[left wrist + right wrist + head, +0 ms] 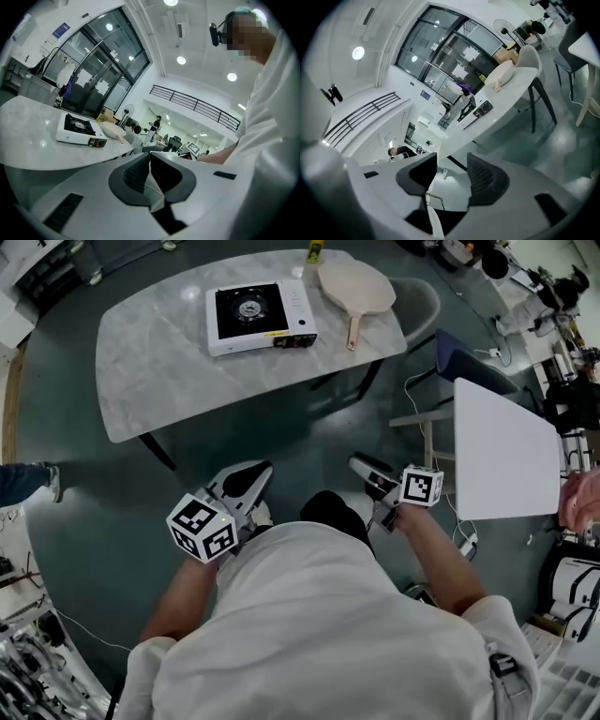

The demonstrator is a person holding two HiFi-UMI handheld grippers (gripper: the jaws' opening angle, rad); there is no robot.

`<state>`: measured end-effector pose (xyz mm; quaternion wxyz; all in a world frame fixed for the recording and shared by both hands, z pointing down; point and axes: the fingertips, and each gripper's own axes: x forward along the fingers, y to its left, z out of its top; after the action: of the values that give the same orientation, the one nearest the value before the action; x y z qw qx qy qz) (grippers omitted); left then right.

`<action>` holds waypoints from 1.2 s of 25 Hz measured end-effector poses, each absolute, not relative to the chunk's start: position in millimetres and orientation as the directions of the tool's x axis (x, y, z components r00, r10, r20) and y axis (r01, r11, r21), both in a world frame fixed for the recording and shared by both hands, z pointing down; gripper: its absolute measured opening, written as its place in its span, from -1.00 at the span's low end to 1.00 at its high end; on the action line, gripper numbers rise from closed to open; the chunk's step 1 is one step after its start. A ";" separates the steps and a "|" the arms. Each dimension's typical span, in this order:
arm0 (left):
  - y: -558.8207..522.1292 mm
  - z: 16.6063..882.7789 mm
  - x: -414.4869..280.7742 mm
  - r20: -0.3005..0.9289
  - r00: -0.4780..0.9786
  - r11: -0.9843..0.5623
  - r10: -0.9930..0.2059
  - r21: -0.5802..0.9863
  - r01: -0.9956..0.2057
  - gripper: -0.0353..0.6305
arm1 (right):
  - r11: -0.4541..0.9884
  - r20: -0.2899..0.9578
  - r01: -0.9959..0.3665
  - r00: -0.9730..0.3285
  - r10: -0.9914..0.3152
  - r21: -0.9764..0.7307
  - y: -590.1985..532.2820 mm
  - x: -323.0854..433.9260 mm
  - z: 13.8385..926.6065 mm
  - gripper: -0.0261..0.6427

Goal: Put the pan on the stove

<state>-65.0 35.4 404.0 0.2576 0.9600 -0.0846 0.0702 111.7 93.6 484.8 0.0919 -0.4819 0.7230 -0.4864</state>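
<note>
Right gripper [452, 161] open and empty, left gripper [150, 159] closed on nothing, I'm on the approach: next I reach for the beige round pan [356, 284] beside the white portable stove [260, 315].

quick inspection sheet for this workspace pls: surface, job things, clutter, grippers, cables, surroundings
surface: grey marble table, mostly bare
job's things: stove on the table; pan lies on the table right of it, not on the burner
clutter: small yellow object at the far edge, too small to identify
grippers: left gripper jaws together, nothing held; right gripper jaws apart, nothing between them; both short of the table
cables: white cable on the floor by the chairs
surroundings: grey chair, white side table, a bystander's shoe
</note>
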 end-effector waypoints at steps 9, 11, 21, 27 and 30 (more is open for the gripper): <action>-37.5 402.8 -31.0 0.204 0.958 -0.843 -0.202 0.462 -0.277 -0.83 | -0.101 0.300 -0.461 -0.383 -0.874 -0.882 -17.8 253.7 522.2 -0.20; -58.8 402.1 -13.4 0.209 0.952 -0.836 -0.223 0.461 -0.298 -0.83 | -0.102 0.292 -0.444 -0.385 -0.876 -0.890 -48.3 285.2 531.6 -0.19; -147.2 385.7 72.8 0.264 0.898 -0.793 -0.352 0.426 -0.436 -0.83 | -0.102 0.207 -0.237 -0.475 -0.856 -0.966 -197.6 387.0 583.0 -0.03; -171.9 383.4 92.5 0.311 0.834 -0.731 -0.455 0.405 -0.549 -0.83 | -0.089 0.178 -0.184 -0.559 -0.810 -0.979 -269.9 404.5 606.9 0.08; -182.6 381.9 90.6 0.323 0.795 -0.690 -0.514 0.395 -0.607 -0.83 | -0.096 0.166 -0.150 -0.578 -0.799 -0.984 -300.3 408.7 620.8 0.08</action>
<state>90.6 -182.6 381.9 0.2472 0.9145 -0.3063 0.0937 408.7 -300.3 620.8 0.2557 -0.3813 0.6219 -0.6344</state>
